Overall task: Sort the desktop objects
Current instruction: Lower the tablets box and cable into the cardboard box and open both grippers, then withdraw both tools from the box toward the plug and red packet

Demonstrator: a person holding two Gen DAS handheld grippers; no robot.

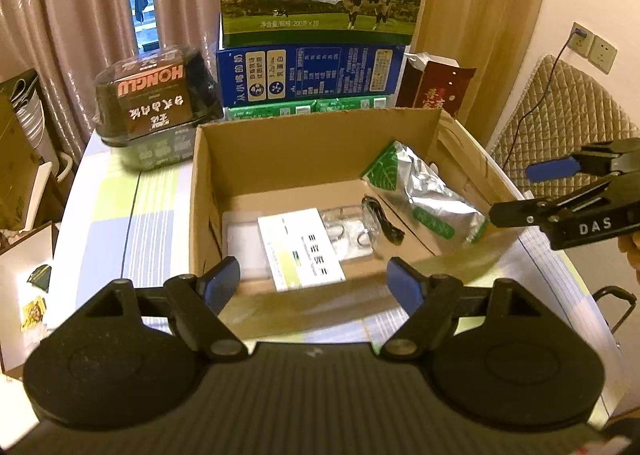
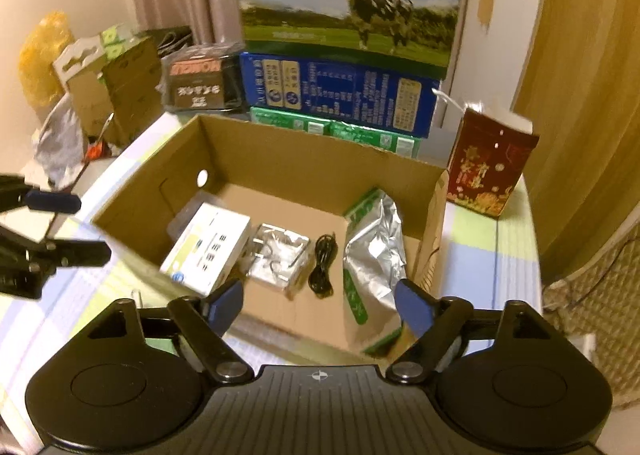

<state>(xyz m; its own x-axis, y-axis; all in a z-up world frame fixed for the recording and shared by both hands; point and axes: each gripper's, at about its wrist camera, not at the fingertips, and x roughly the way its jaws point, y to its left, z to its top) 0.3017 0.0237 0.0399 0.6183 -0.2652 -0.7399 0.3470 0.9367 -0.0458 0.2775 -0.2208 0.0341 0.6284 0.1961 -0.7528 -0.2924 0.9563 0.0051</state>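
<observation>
Two claws, left claw (image 1: 314, 285) and right claw (image 2: 320, 307), stand open and empty at the near side of the cardboard box (image 1: 304, 131) on the bench (image 1: 120, 211); inside lie a white packet (image 1: 300, 251), black cable (image 1: 382, 221) and silver bag (image 1: 428, 191).

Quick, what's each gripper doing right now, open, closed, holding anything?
Left gripper: open, holding nothing.
Right gripper: open, holding nothing, above the cardboard box.

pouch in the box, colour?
Silver foil pouch with green trim; right wrist view.
</observation>
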